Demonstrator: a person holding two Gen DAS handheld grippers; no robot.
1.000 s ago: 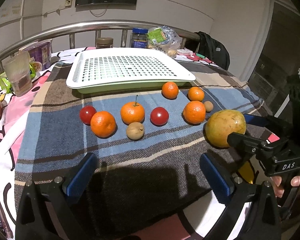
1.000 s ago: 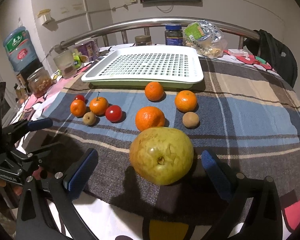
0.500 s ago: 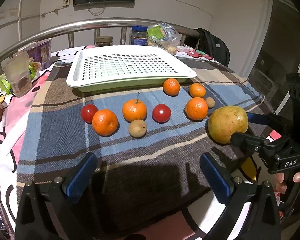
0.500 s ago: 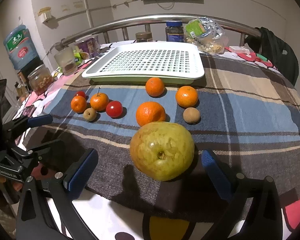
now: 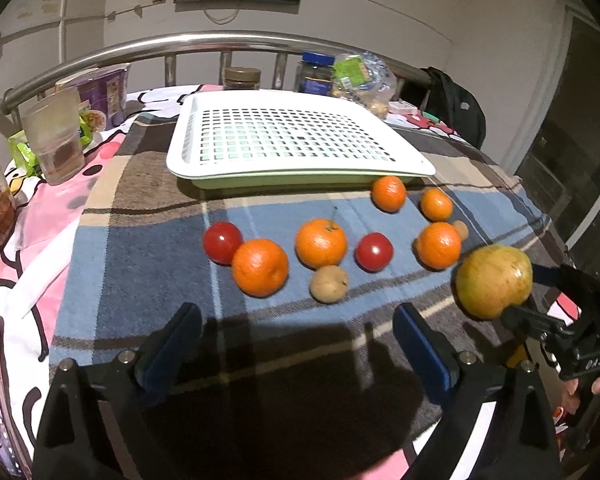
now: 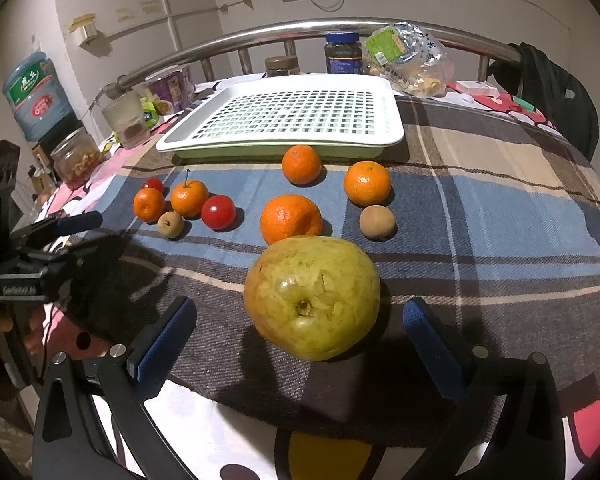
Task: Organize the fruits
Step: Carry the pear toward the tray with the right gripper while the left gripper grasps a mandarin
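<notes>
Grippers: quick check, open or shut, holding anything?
Left gripper: open, holding nothing.
Right gripper: open, jaws either side of the large pear, not closed on it.

Both wrist views toward tray [image 5: 300,136]

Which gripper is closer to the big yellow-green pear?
Right. The right gripper is open with the pear just ahead between its fingers, not touching. The left gripper is open, off to the pear's left, facing the oranges.
</notes>
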